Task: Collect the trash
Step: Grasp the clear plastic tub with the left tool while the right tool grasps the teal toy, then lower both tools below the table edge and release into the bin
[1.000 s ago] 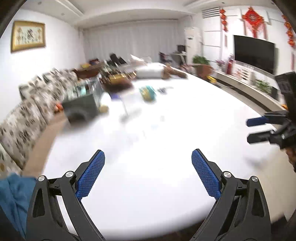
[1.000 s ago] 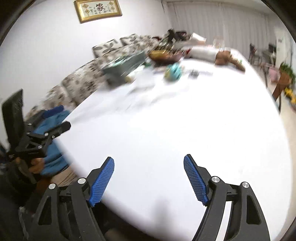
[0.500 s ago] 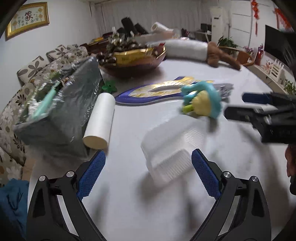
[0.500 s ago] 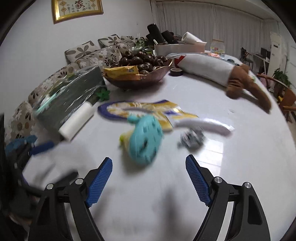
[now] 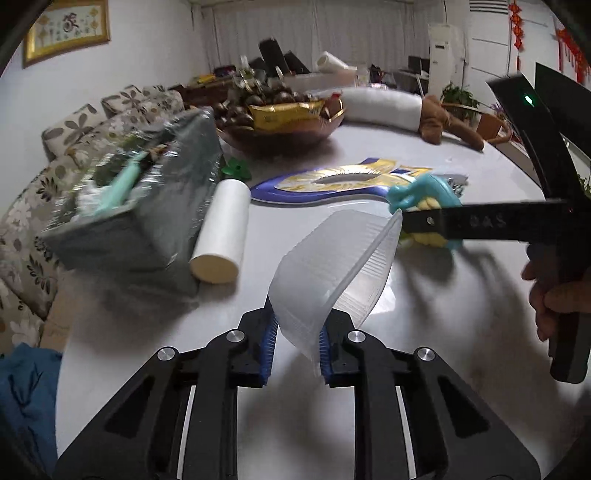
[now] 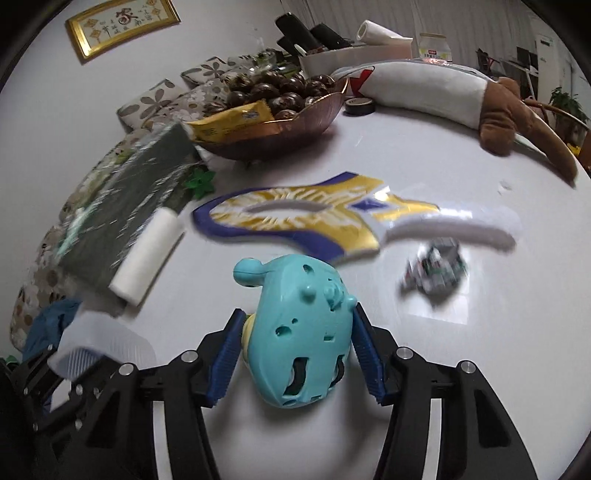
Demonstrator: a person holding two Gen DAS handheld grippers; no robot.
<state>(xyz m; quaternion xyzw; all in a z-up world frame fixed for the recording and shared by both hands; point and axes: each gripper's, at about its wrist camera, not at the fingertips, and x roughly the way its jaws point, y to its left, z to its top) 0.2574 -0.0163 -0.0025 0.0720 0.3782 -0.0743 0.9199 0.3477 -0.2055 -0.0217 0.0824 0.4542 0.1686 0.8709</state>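
A white round table (image 5: 436,325) fills both wrist views, its glossy top catching shadows of the tools. On the far left, beyond its edge, a floral-patterned sofa (image 5: 22,236) runs along a white wall that carries a gold-framed picture (image 5: 66,31). On the table's left side sits a grey bin lined with clear film (image 5: 147,206), with a roll of white bags (image 5: 221,236) lying against it and a small green plastic flower (image 5: 234,170) just behind. The left gripper (image 5: 295,343) is closing on a clear plastic food container (image 5: 332,273): its blue pads pinch the near wall and the container is tipped up off the table. Behind it a copper-coloured bowl of dark round fruit and a yellow packet (image 6: 266,125) stands near the table's back, and a blue-and-gold cardboard mask (image 6: 295,218) lies flat in the middle. The right gripper (image 6: 295,358) is closing around a turquoise plastic toy (image 6: 299,332); both pads lie against its sides, and the toy rests on the table. A hand (image 5: 554,295) holds that gripper at the right edge of the left view. Further right lie a crumpled grey wrapper (image 6: 436,269) and a white-and-brown plush pillow (image 6: 461,96). White curtains, a standing air conditioner (image 5: 445,55), a potted plant and red hanging ornaments close the room's far side.
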